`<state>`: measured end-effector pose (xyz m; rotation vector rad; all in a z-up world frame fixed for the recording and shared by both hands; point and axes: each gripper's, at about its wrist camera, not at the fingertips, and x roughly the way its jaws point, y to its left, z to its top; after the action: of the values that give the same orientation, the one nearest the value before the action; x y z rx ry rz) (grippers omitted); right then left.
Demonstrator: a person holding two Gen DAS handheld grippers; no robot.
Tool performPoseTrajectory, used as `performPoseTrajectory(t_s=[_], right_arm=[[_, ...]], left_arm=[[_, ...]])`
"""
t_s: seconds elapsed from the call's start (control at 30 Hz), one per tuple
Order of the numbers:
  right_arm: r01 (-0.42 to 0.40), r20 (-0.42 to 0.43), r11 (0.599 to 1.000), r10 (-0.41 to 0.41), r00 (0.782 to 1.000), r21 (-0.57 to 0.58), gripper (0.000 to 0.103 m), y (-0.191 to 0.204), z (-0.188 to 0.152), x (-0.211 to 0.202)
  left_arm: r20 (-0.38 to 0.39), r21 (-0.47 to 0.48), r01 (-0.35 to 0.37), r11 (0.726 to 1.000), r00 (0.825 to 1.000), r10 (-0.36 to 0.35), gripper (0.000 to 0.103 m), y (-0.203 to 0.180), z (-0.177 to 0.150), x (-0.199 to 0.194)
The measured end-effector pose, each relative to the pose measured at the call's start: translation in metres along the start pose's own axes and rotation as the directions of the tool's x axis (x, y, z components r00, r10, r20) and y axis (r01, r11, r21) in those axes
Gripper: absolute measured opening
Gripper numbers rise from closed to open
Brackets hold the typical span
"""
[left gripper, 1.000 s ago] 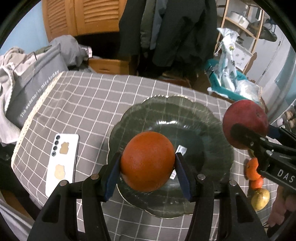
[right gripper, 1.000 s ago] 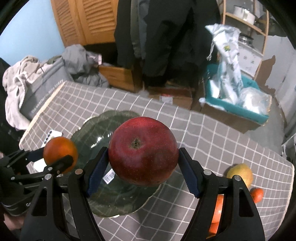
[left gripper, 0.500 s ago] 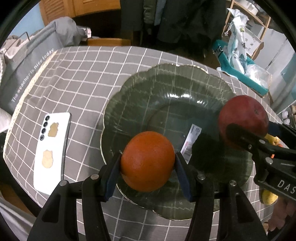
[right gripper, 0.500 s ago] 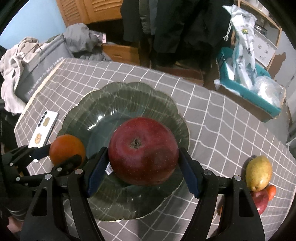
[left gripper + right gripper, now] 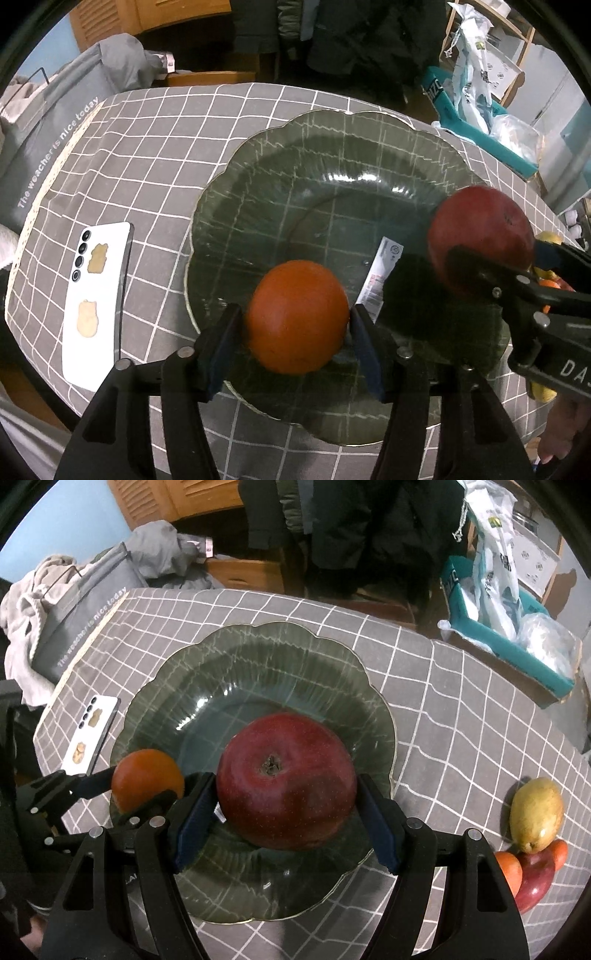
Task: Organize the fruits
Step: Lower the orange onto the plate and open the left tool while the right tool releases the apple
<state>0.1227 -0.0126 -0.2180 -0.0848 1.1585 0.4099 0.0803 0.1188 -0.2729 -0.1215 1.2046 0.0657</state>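
In the left wrist view we saw our left gripper (image 5: pixel 295 325) closed on the orange (image 5: pixel 297 316), its blue pads pressed against both sides of the fruit. The orange hung over the near left part of the green scalloped plate (image 5: pixel 280 155), which lay on the grey checked tablecloth (image 5: pixel 155 147). A paper label (image 5: pixel 382 273) lay in the plate's well just right of the orange. To the right, our right gripper (image 5: pixel 491 273) gripped the red apple (image 5: pixel 480 232) above the plate's right side. A white phone (image 5: pixel 98 302) lay face down on the cloth left of the plate, apart from it.

In the right wrist view our right gripper (image 5: pixel 286 805) was clamped on the red apple (image 5: pixel 286 781), stem end facing the camera, over the middle of the plate (image 5: pixel 258 664). We could not tell whether the apple touched the plate. At the left our left gripper (image 5: pixel 147 786) held the orange (image 5: pixel 146 779) over the plate's left rim. At the right edge of the table a yellow-green pear (image 5: pixel 537 814) lay touching a second red apple (image 5: pixel 533 878), with small orange fruits (image 5: pixel 509 869) beside them, well apart from the plate.
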Motion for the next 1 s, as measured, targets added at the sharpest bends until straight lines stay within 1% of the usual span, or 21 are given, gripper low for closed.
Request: performPoseTrajectory(t_s=[0.03,0.07,0.23,0.37,0.5,0.57,0.6,0.67,0.83,0.93,1.0], right_arm=[[-0.002,-0.003,1.000,0.002,1.000,0.006,0.075,-0.001,0.000,0.001],[-0.002,-0.005,1.000,0.002,1.000,0.009,0.075,-0.002,0.000,0.001],[-0.007,-0.023,1.000,0.007,1.000,0.027,0.075,-0.005,-0.001,0.004],[-0.001,-0.032,1.000,0.001,0.999,0.019,0.076,-0.003,-0.001,0.006],[0.000,-0.034,1.000,0.000,0.999,0.019,0.076,-0.003,-0.001,0.006],[-0.022,-0.018,0.999,0.023,1.000,0.045,0.076,-0.006,0.000,0.005],[-0.052,-0.019,0.997,0.054,0.998,0.060,0.079,-0.009,0.000,0.006],[-0.073,-0.015,0.995,0.074,0.997,0.074,0.082,-0.011,0.001,0.006],[-0.056,-0.006,0.997,0.056,0.998,0.055,0.082,-0.007,0.002,0.002],[-0.071,0.024,0.996,0.069,0.997,0.058,0.082,-0.008,0.003,-0.007],[-0.060,0.047,0.997,0.057,0.997,0.050,0.082,-0.007,0.005,-0.016]], left_arm=[[0.004,0.003,-0.011,1.000,1.000,0.011,0.078,-0.001,0.000,-0.001],[0.008,0.005,-0.018,1.000,1.000,0.018,0.080,-0.001,0.000,-0.001],[0.014,0.005,-0.029,1.000,0.999,0.029,0.080,0.001,0.000,-0.005],[0.019,-0.003,-0.022,1.000,1.000,0.022,0.080,0.003,0.000,-0.010],[0.029,0.005,-0.031,1.000,0.999,0.030,0.080,0.002,-0.001,-0.014],[0.031,0.007,-0.033,0.999,0.999,0.033,0.080,0.002,-0.001,-0.015],[0.031,0.008,-0.033,0.999,0.999,0.032,0.080,0.002,-0.001,-0.016],[0.033,0.007,-0.033,0.999,0.999,0.032,0.080,0.002,-0.001,-0.017],[0.050,0.010,-0.030,1.000,0.998,0.030,0.080,0.000,-0.001,-0.025],[0.065,0.016,-0.028,0.999,0.997,0.027,0.080,-0.002,0.000,-0.032],[0.071,0.019,-0.027,0.999,0.997,0.025,0.080,-0.003,0.000,-0.035]])
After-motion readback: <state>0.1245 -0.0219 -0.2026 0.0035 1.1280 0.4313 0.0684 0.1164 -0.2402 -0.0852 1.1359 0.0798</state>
